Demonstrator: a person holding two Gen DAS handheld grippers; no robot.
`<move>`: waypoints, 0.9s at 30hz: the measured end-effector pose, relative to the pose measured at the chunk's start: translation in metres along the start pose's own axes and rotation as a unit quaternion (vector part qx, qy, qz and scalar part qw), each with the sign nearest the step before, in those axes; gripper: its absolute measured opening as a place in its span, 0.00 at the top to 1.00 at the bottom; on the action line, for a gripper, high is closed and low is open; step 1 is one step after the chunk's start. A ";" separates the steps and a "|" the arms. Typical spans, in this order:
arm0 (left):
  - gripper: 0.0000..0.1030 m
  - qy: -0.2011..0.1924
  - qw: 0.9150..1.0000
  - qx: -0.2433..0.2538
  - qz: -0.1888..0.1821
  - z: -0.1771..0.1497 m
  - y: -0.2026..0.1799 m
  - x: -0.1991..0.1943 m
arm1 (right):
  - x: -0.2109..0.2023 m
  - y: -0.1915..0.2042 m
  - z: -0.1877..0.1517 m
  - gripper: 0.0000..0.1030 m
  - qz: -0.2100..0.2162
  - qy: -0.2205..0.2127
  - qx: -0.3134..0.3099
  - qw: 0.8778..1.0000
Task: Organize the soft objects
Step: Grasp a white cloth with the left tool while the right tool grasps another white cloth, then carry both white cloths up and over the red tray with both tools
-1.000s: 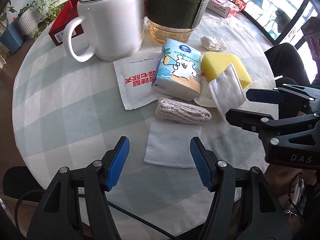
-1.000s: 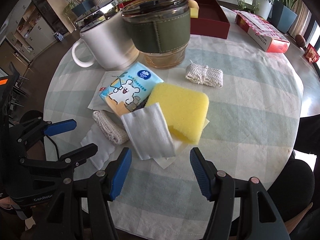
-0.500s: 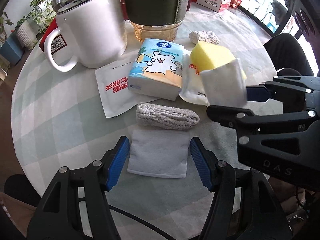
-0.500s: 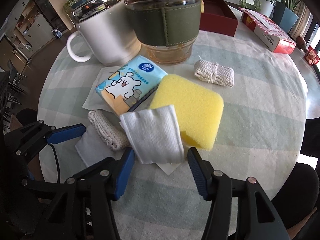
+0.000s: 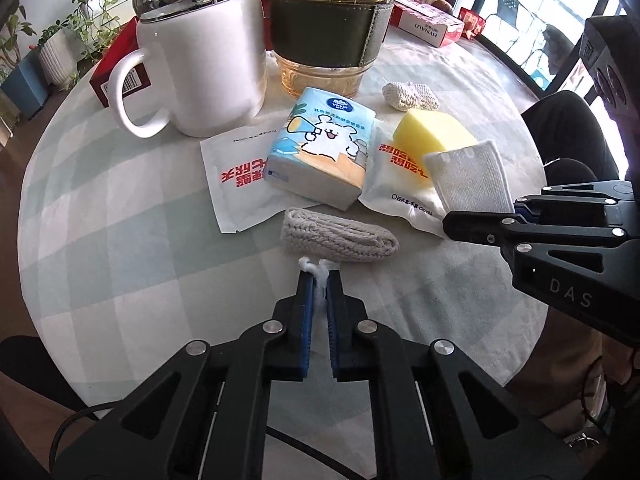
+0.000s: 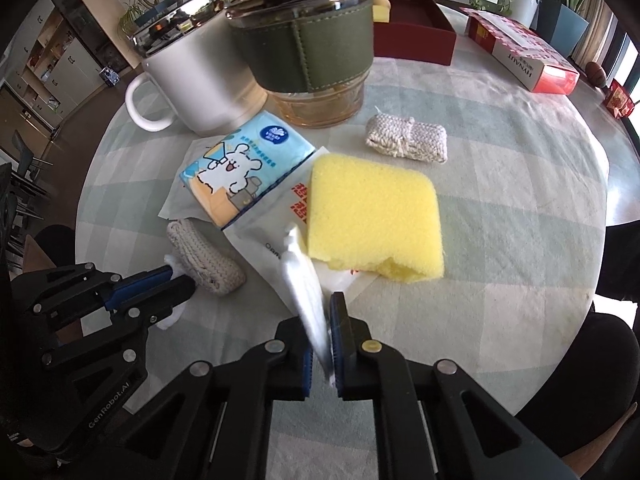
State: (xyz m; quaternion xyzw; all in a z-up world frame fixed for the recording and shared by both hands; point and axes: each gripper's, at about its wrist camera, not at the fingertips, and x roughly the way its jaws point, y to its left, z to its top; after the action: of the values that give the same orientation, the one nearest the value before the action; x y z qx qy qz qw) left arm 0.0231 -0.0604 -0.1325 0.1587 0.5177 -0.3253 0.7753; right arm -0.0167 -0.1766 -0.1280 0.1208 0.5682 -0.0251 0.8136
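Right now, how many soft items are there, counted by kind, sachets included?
White pads: 2
Knitted cloths: 2
Yellow sponge: 1
Tissue pack: 1
White sachets: 2
Total: 8

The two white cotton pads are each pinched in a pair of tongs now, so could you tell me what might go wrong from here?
1. The left tongs grip their cotton pad right against the knitted roll; lifting may snag and drag it.
2. The right tongs hold their cotton pad by one edge; it could slip out.
3. That pad hangs over the glove packet beside the yellow sponge; a sideways sweep may nudge both.
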 end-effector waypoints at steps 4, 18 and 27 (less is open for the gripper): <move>0.95 -0.013 1.000 -0.013 -0.001 -0.002 0.007 -0.008 | -0.007 0.000 -0.004 0.91 0.002 -0.006 0.000 1.000; 0.95 -0.026 0.999 -0.026 0.009 0.003 0.018 -0.019 | -0.038 -0.016 -0.016 0.96 0.041 -0.032 0.012 0.999; 0.95 -0.027 0.999 -0.029 0.012 -0.001 0.023 -0.022 | -0.031 -0.009 -0.017 0.96 0.039 -0.028 0.005 0.999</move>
State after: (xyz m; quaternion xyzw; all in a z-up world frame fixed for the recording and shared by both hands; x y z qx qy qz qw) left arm 0.0321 -0.0355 -0.1152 0.1336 0.5039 -0.3052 0.7969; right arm -0.0454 -0.1845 -0.1061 0.1457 0.5399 0.0005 0.8290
